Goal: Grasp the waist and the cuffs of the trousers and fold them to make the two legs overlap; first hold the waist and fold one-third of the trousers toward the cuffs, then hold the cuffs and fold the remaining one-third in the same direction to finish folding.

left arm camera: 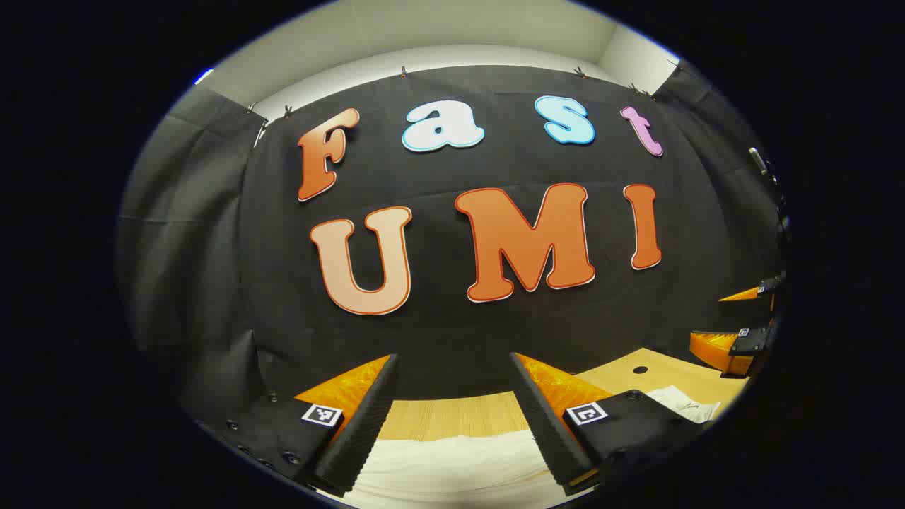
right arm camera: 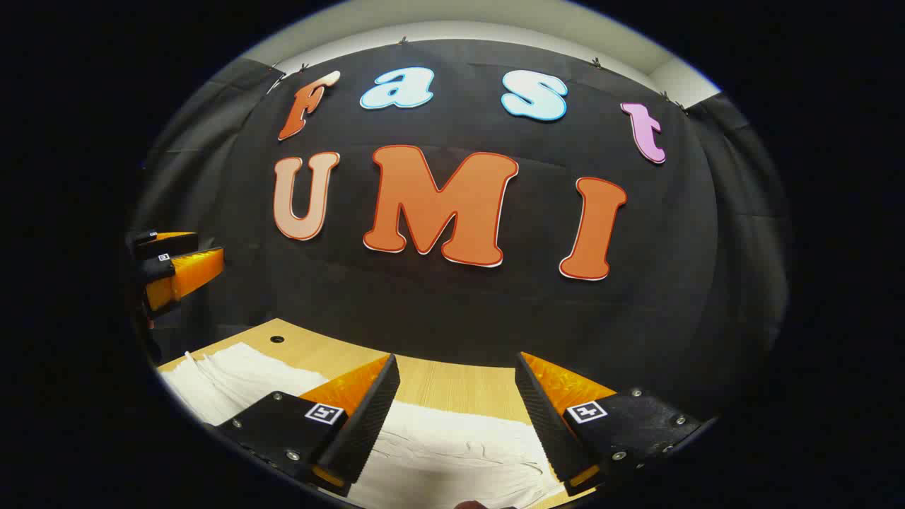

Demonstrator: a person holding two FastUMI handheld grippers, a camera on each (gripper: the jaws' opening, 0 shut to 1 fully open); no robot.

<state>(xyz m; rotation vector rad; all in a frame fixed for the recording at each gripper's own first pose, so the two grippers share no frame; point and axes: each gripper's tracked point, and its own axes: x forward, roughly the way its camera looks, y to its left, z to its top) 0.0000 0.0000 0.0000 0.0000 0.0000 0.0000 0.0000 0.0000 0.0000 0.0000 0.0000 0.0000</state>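
Note:
White trousers (right arm camera: 452, 452) lie flat on the wooden table (right arm camera: 452, 385), stretching from below my right gripper off to the left (right arm camera: 226, 375). In the left gripper view the same white cloth (left arm camera: 452, 466) shows under my fingers, with another bit (left arm camera: 682, 403) at the right. My left gripper (left arm camera: 454, 367) hangs open above the cloth with nothing between its fingers. My right gripper (right arm camera: 454, 367) is open too, above the trousers and apart from them. Each view also catches the other gripper at its edge: the right gripper (left arm camera: 742, 332) and the left gripper (right arm camera: 173, 265).
The table's far edge runs close to the black booth wall (right arm camera: 495, 311). A small dark hole (right arm camera: 277, 339) sits in the tabletop near the back; it is the same hole (left arm camera: 640, 370) in the left gripper view.

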